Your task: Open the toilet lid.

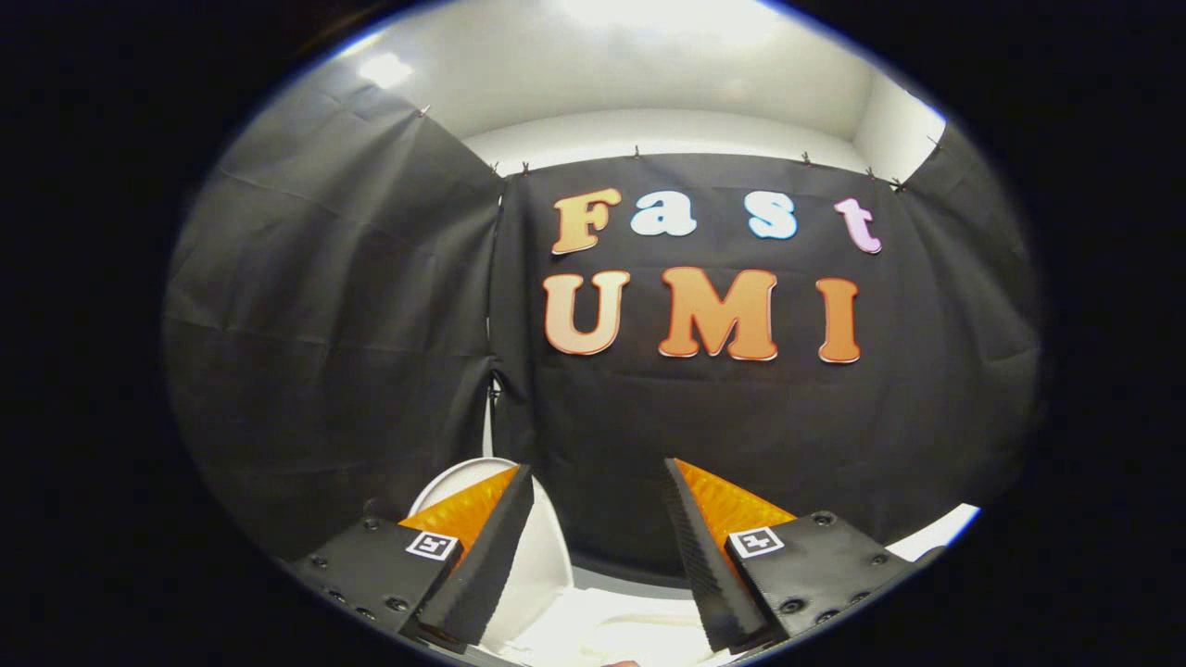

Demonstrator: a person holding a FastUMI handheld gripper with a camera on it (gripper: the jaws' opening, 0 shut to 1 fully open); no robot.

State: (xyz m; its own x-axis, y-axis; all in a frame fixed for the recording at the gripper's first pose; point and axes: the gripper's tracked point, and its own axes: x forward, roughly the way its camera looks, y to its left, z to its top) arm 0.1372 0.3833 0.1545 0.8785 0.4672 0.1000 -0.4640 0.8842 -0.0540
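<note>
While fingers (pixel 598 482) apart, toilet lid (pixel 547 556) upright

The toilet lid (pixel 547 556) stands behind the left finger of the gripper (pixel 598 482) (fingers apart, nothing between). The booth wall (pixel 741 417) lies beyond, at twelve o'clock.

We're standing in a recording booth, not a real bathroom. Black cloth (pixel 343 306) hangs all around as the walls, creased and pinned along its top edge with small clips (pixel 637 151), and there's a slit where two sheets meet at centre left. Above the cloth, in the upper part of the frame, plain white wall and ceiling (pixel 667 83) glow under bright lamps. Down at the bottom, a white toilet lid (pixel 547 556) stands raised against the cloth, a bathroom fixture set into a staged space.
</note>
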